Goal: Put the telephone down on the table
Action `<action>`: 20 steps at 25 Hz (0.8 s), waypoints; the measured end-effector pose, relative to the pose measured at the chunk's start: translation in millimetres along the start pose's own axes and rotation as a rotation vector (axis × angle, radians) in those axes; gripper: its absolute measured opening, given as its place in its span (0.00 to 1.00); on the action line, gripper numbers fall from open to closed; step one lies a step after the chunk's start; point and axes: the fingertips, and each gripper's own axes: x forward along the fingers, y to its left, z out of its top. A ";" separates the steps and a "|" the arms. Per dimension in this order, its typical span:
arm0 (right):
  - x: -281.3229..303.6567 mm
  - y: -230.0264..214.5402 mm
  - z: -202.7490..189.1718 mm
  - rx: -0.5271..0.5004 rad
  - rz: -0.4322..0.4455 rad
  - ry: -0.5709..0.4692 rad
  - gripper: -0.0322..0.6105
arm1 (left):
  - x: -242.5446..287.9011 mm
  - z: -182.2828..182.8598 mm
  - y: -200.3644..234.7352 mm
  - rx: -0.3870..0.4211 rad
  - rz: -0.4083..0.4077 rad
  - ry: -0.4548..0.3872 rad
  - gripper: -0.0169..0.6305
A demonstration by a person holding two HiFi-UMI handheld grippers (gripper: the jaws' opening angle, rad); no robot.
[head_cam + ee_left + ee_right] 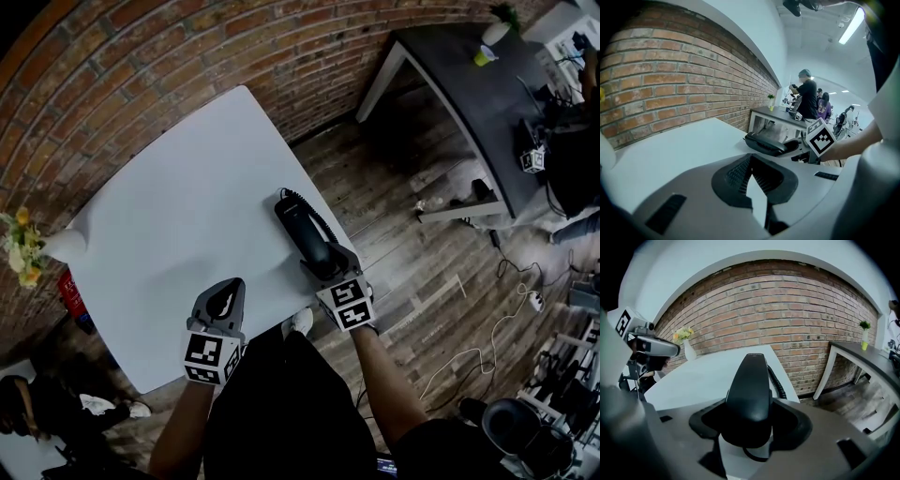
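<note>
A black telephone handset (305, 230) with a coiled cord lies lengthwise near the right edge of the white table (178, 216). My right gripper (328, 267) is shut on its near end; in the right gripper view the telephone (750, 390) fills the space between the jaws, and whether it rests on the tabletop I cannot tell. My left gripper (225, 286) sits at the table's near edge, shut, with nothing in it. In the left gripper view the telephone (766, 144) shows to the right, beside the right gripper's marker cube (820, 137).
A white vase with yellow flowers (28, 248) stands at the table's left corner. A brick wall runs behind the table. A dark desk (478, 103) stands at the back right, with cables (487, 347) on the wooden floor. People (806, 101) stand beyond that desk.
</note>
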 end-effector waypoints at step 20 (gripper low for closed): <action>15.2 -2.4 -19.9 -0.075 -0.086 0.130 0.48 | -5.0 -1.3 6.6 0.000 -0.001 -0.009 0.05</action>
